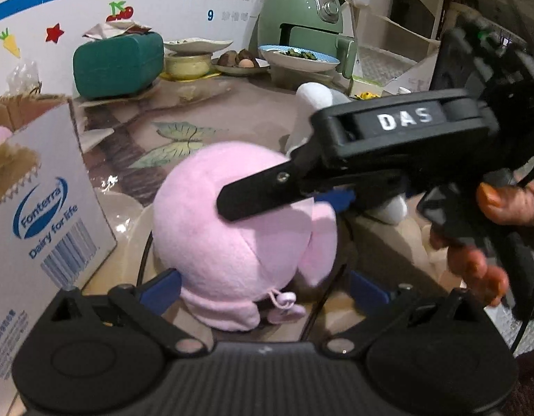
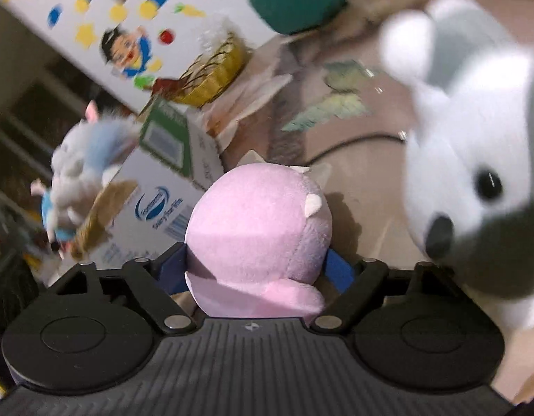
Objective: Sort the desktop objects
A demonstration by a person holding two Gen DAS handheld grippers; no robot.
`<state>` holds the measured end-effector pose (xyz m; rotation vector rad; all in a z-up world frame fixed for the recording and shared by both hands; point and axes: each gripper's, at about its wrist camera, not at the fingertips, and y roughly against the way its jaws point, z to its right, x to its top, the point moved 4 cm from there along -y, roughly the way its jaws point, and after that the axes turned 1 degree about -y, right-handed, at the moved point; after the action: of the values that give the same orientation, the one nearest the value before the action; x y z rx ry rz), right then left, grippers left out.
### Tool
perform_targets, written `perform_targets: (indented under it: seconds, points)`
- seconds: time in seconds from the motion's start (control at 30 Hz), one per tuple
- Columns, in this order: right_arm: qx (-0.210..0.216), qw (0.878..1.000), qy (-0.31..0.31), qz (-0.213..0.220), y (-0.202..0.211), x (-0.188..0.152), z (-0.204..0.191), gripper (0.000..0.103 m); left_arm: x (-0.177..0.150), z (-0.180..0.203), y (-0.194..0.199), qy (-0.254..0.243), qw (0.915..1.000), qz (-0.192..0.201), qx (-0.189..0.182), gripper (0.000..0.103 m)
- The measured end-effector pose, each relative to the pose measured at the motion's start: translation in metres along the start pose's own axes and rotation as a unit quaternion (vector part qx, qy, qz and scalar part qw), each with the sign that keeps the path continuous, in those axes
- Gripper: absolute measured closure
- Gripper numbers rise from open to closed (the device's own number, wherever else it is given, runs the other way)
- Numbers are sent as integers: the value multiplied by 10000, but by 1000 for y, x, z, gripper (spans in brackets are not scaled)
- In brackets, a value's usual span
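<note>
A round pink plush toy (image 1: 232,228) sits on the table. My right gripper (image 1: 287,201) comes in from the right and its fingers (image 1: 253,194) clamp the toy; in the right wrist view the pink plush (image 2: 260,228) fills the space between the blue pads (image 2: 339,270). My left gripper (image 1: 263,287) is spread wide around the toy's base, its blue pads (image 1: 162,287) apart from it. A grey and white plush (image 2: 475,159) stands close on the right, partly hidden behind the right gripper in the left wrist view (image 1: 315,97).
An open Fonterra cardboard box (image 1: 41,215) stands at the left, with a fluffy white and blue plush (image 2: 83,170) in it. A teal container (image 1: 117,62), bowls and plates (image 1: 298,57) and a green air fryer (image 1: 308,24) line the back wall. A cable (image 2: 350,145) lies on the table.
</note>
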<state>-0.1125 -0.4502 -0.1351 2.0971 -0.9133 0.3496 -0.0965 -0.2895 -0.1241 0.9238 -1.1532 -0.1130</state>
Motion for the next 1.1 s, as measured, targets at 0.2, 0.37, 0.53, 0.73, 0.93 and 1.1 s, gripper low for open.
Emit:
perform_targets:
  seconds: [0.2, 0.37, 0.53, 0.73, 0.93, 1.1]
  points:
    - [-898, 9742, 2062, 184, 16, 3, -52, 3, -8, -20, 15, 252, 9996, 25, 116, 0]
    - [-1166, 9318, 3432, -187, 8, -13, -87, 2, -18, -34, 28, 442, 9989, 28, 119, 0]
    - [-1066, 9159, 3846, -438, -4, -34, -111, 0, -30, -39, 40, 550, 9985, 3, 8, 0]
    - [-335, 9531, 2952, -574, -2, -24, -125, 0, -41, -44, 54, 611, 9981, 45, -8, 0]
    - [802, 9863, 1261, -692, 4, -11, -109, 0, -47, -46, 65, 673, 9977, 16, 45, 0]
    - [1834, 9786, -253, -895, -3, -12, -85, 0, -47, -44, 69, 550, 9984, 20, 115, 0]
